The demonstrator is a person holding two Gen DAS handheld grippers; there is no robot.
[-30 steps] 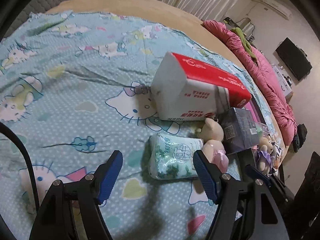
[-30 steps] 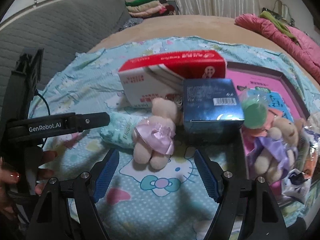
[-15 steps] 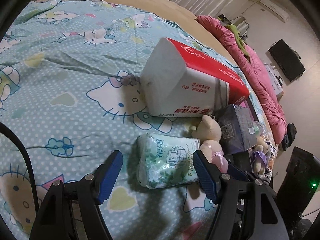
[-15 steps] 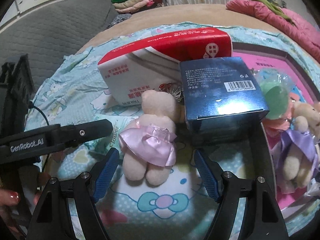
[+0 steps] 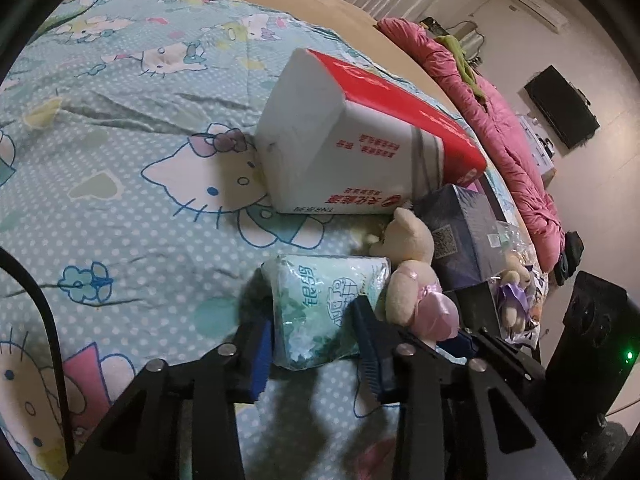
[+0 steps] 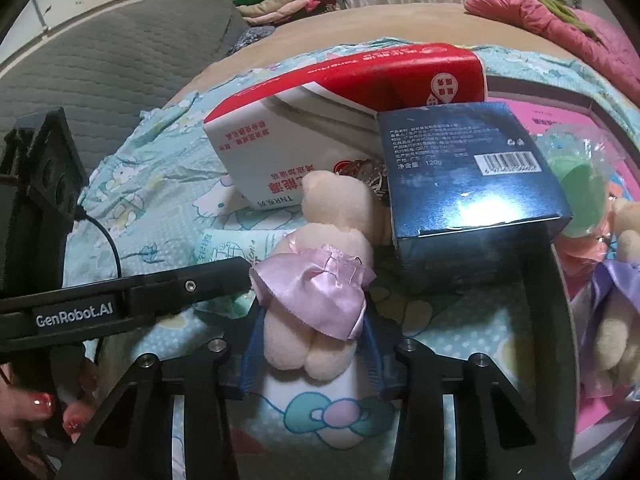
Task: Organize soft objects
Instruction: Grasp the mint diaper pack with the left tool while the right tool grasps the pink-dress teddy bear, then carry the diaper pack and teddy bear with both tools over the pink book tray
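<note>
Two grippers at work on a Hello Kitty bedsheet (image 5: 120, 208), each closed in on a soft item.

Left gripper (image 5: 314, 344): blue pads pressed against both sides of a green-printed tissue pack (image 5: 320, 304), which lies flat on the sheet just below a large red-and-white tissue package (image 5: 360, 144). Grip sits at the pack's near end.

Right gripper (image 6: 310, 354): fingers narrowed onto the lower body and legs of a cream teddy bear in a pink satin dress (image 6: 320, 280), touching the tissue pack on one side and close to a dark blue box (image 6: 468, 176) on the other.

Also present: a pink-lined tray (image 6: 568, 120) holding a second bear in purple (image 6: 616, 320) and a green item in clear wrap (image 6: 576, 184).

Handling advice: both items compress easily, so squeeze gently but fully, then lift straight up before moving sideways. The bear and pack touch; raising them one at a time should avoid dragging either against its neighbour.
</note>
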